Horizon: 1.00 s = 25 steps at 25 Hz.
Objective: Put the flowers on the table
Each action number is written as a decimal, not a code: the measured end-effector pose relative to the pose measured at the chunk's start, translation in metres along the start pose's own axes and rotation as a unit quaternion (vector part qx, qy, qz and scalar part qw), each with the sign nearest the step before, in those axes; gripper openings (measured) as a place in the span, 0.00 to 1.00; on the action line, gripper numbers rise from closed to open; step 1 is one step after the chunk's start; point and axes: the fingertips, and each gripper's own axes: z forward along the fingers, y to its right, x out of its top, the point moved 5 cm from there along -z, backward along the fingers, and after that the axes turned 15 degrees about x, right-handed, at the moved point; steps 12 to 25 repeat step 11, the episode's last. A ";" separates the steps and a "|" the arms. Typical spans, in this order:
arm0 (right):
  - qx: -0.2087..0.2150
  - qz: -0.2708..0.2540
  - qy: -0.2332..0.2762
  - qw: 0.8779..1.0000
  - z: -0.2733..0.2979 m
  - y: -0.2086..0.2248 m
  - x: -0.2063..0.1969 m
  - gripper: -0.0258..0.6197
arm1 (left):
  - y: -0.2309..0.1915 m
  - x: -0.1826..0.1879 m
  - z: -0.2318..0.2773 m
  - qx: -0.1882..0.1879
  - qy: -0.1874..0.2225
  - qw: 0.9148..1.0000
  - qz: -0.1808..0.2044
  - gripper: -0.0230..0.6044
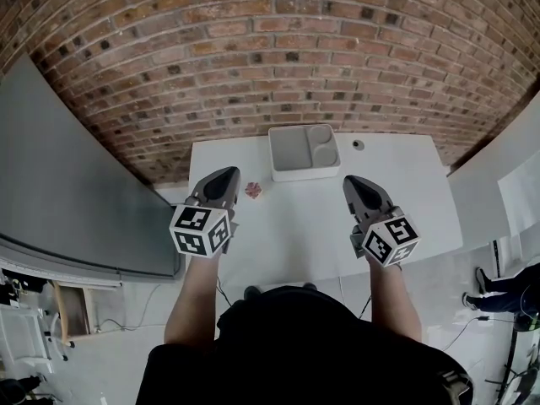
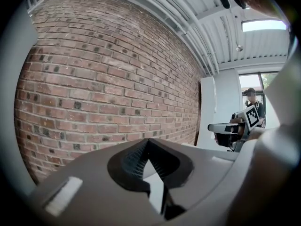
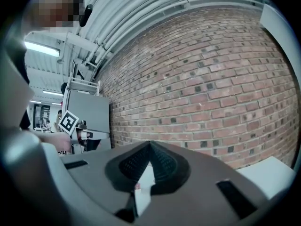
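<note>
Dark cloth of the person's top [image 1: 295,344] fills the bottom of the head view, with two bare forearms [image 1: 198,298] reaching forward from it. Each arm ends in a grey hand-held gripper bearing a cube with black-and-white square markers [image 1: 201,230].

Both grippers hover over the near half of a white rectangular table [image 1: 295,234], well apart from each other and pointing away from the person. The left gripper [image 1: 226,174] has its jaws brought together so that the ribbed pads meet at the tip, and nothing sits between them. The right gripper [image 1: 353,180] is likewise pressed closed and empty, its tips touching in its own view.

A small pink flower [image 1: 253,190] lies on the tabletop near the left edge, just beside the left gripper's tip and to its right, held by neither tool. Just beyond it, near but apparently not touching, sits a white rectangular plastic tray [image 1: 288,157] with a round recess in its right part, placed against the far edge of the table. To the right of the tray lies a small grey round object [image 1: 358,144], too small to identify.

Past the table rises a red brick wall [image 1: 270,49], and a grey flat panel [image 1: 76,184] stands to the left.
</note>
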 end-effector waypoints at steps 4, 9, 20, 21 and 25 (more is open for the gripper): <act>0.001 0.004 -0.002 1.000 0.000 -0.001 -0.005 0.06 | 0.001 -0.003 0.002 -0.002 -0.003 1.000 0.000 0.05; 0.005 0.006 -0.001 1.000 0.000 0.000 -0.004 0.06 | 0.002 -0.002 0.002 0.000 -0.005 1.000 0.000 0.05; 0.005 0.006 0.001 1.000 0.000 0.001 -0.003 0.06 | 0.001 -0.002 0.002 0.002 -0.004 1.000 0.000 0.05; 0.005 0.006 0.001 1.000 0.000 0.001 -0.003 0.06 | 0.001 -0.002 0.002 0.002 -0.004 1.000 0.000 0.05; 0.005 0.006 0.001 1.000 0.000 0.001 -0.003 0.06 | 0.001 -0.002 0.002 0.002 -0.004 1.000 0.000 0.05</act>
